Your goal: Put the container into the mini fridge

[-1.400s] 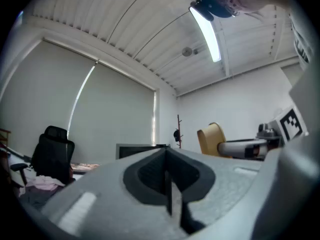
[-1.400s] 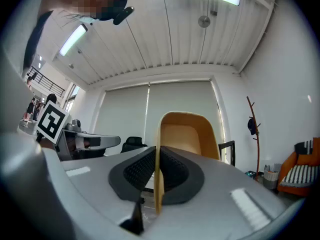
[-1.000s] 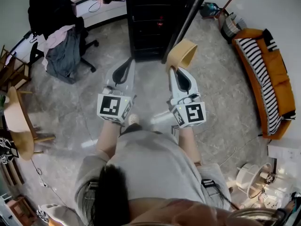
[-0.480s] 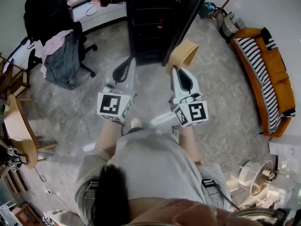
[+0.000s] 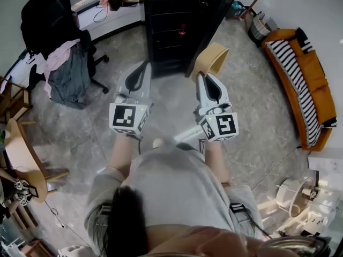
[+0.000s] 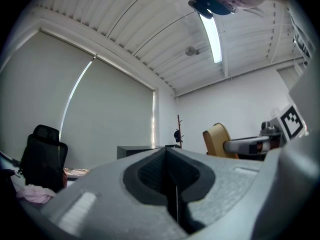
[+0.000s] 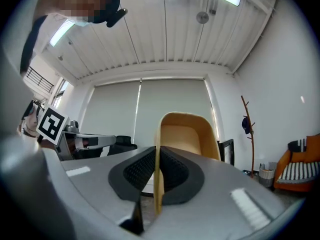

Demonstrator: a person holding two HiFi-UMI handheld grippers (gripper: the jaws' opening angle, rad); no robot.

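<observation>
The tan open container (image 5: 210, 59) hangs in the air in front of the black mini fridge (image 5: 170, 25), whose door (image 5: 214, 23) stands open to the right. My right gripper (image 5: 205, 77) is shut on the container's near wall; in the right gripper view that wall (image 7: 158, 184) runs between the dark pads, with the container's body (image 7: 186, 135) rising beyond them. My left gripper (image 5: 142, 68) points at the fridge, shut and holding nothing; in the left gripper view its pads (image 6: 172, 176) meet with no gap.
A black office chair draped with clothes (image 5: 61, 52) stands at the left. An orange sofa with a striped cushion (image 5: 300, 74) runs along the right. A desk (image 5: 102, 9) sits left of the fridge, and wooden chairs (image 5: 24, 154) line the far left edge.
Both grippers and the container have drawn a little closer to the fridge as the person steps forward. Neither grip has changed.
</observation>
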